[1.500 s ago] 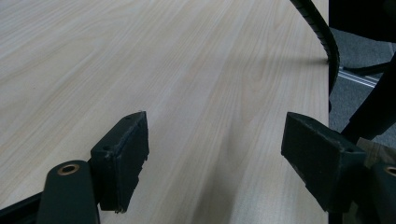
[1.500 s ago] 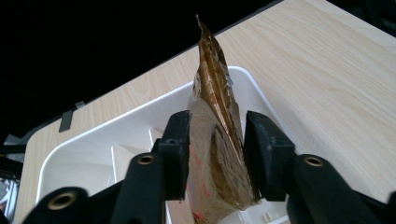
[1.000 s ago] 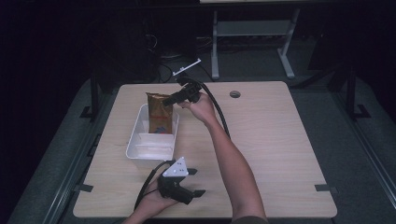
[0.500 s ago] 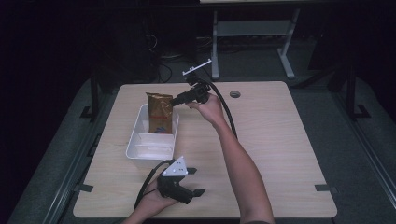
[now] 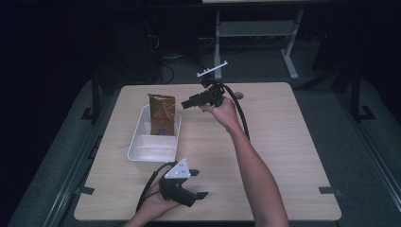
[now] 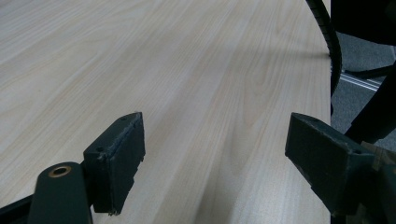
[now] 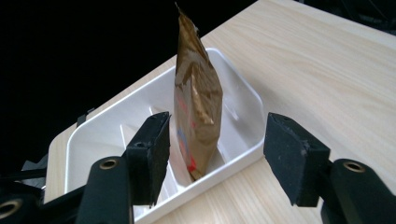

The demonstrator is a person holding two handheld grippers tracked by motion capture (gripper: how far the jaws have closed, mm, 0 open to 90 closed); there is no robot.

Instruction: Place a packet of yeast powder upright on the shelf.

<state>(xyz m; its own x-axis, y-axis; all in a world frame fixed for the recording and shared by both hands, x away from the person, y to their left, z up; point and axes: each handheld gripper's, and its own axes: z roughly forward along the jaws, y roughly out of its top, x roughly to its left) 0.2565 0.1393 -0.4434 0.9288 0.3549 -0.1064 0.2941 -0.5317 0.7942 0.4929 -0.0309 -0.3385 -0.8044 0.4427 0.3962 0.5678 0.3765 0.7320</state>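
Risk lies with the bag (image 5: 161,115), a tall gold pouch standing upright at the far end of the white tray (image 5: 137,152) near the desk's (image 5: 283,142) far left corner: a nudge from a passing jaw would likely tip it over the low rim. Right gripper (image 5: 186,103) hangs above the desk just beside the bag, jaws wide apart and empty, its forearm stretched out from the near edge. Left gripper (image 5: 200,184) rests low by the near edge, jaws likewise spread, holding nothing.
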